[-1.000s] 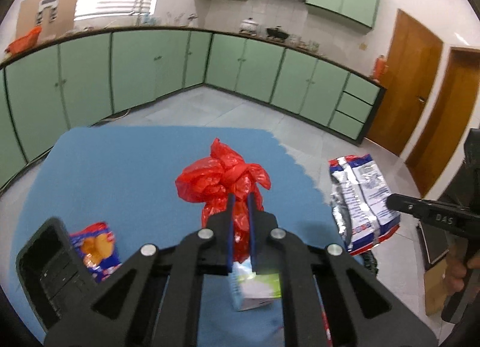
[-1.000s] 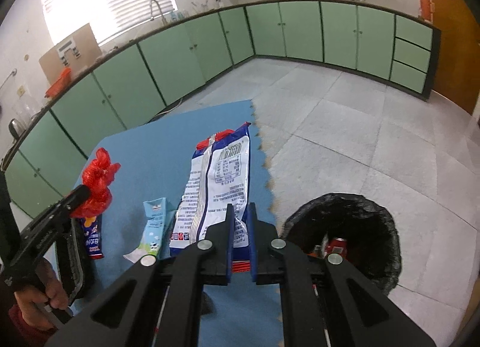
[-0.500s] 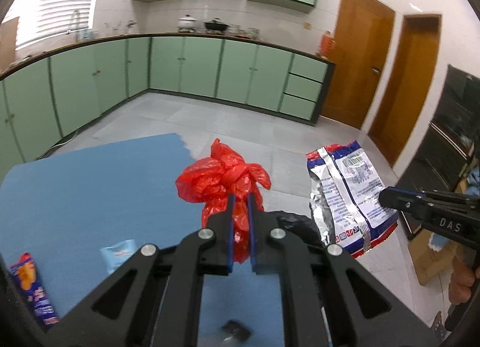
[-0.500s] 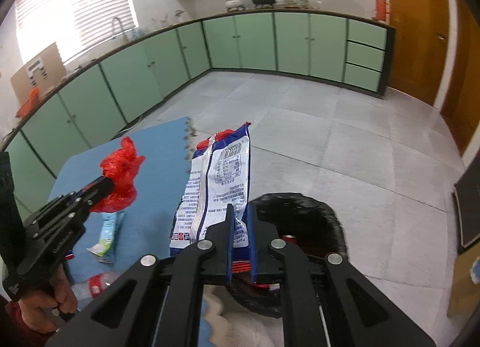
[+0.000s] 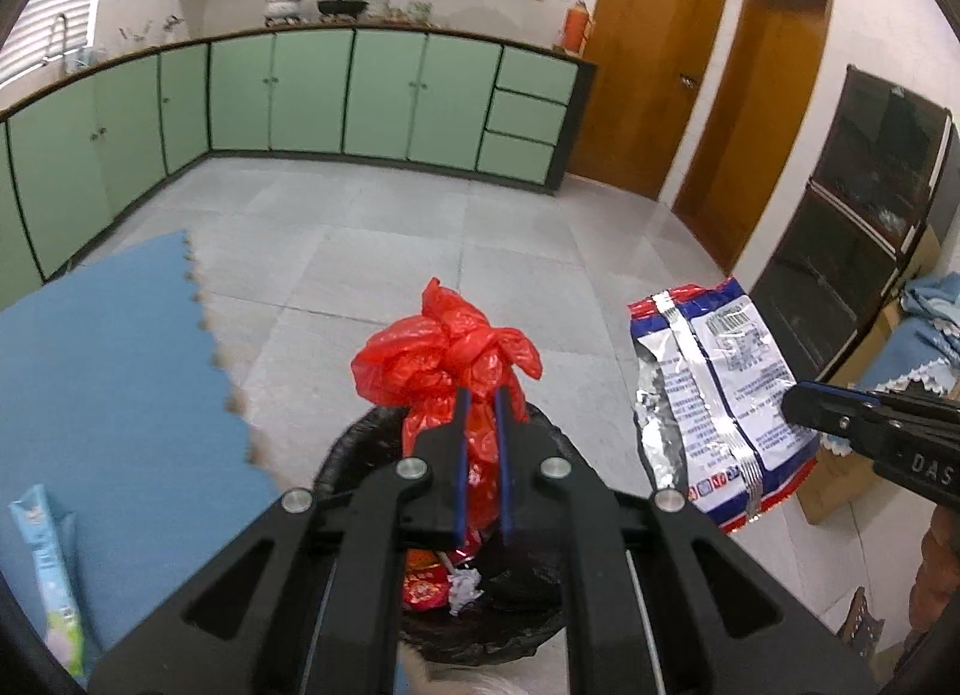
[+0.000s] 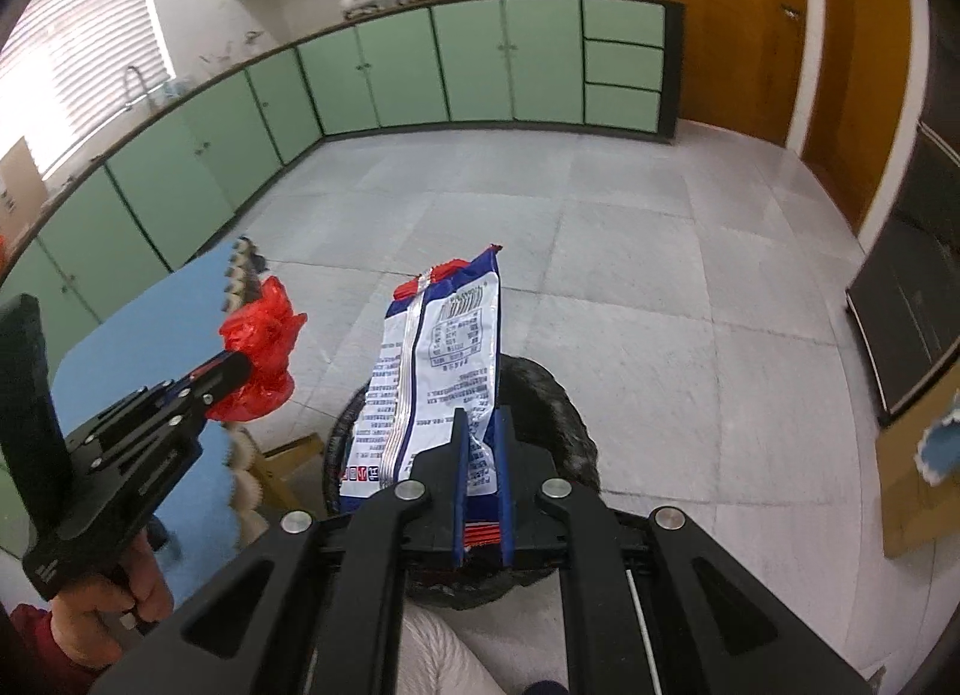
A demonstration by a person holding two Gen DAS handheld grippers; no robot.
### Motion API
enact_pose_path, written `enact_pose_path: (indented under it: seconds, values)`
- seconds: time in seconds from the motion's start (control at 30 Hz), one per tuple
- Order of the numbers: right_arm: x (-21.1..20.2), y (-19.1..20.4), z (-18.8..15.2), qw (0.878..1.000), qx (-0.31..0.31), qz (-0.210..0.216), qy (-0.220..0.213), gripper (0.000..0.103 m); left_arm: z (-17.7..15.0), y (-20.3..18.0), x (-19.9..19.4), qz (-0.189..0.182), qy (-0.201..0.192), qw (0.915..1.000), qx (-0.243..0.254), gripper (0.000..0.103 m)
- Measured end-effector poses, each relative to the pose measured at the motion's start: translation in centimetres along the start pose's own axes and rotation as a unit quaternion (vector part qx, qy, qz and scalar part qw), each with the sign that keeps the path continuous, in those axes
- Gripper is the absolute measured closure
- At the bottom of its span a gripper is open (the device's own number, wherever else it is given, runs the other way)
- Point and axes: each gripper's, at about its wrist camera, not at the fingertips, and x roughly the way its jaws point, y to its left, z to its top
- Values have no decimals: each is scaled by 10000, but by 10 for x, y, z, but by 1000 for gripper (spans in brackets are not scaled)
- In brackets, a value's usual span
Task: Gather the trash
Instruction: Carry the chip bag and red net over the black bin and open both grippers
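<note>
My left gripper (image 5: 482,395) is shut on a crumpled red plastic bag (image 5: 444,353) and holds it above the black-lined trash bin (image 5: 528,629) on the floor. My right gripper (image 6: 482,419) is shut on a large white, blue and red snack bag (image 6: 441,359) and holds it over the same bin (image 6: 558,413). The snack bag also shows at the right of the left wrist view (image 5: 714,395), and the red bag at the left of the right wrist view (image 6: 261,347). Red and white trash lies inside the bin.
A blue foam-topped table (image 5: 102,371) stands to the left of the bin, with a light blue wrapper (image 5: 51,569) on it. Green cabinets (image 5: 384,95) line the far wall, wooden doors (image 5: 648,65) beyond. A dark cabinet (image 5: 852,251) stands at the right.
Both grippers swung right, off the blue table and over the trash bin, each still holding its bag. The table's remaining wrappers slid out to the left of view.
</note>
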Motion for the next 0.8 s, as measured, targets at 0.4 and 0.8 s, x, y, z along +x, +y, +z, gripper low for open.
enact_pose_path:
  seconds: [0.4,0.8]
  values:
    - [27,-20,-16,9991,269,-111,318,95,-5,11,34,-19,404,9992,12,61]
    - [75,-11,-29,9975,281,-106,636,95,2,35,-29,382,-33,9991,-189,59]
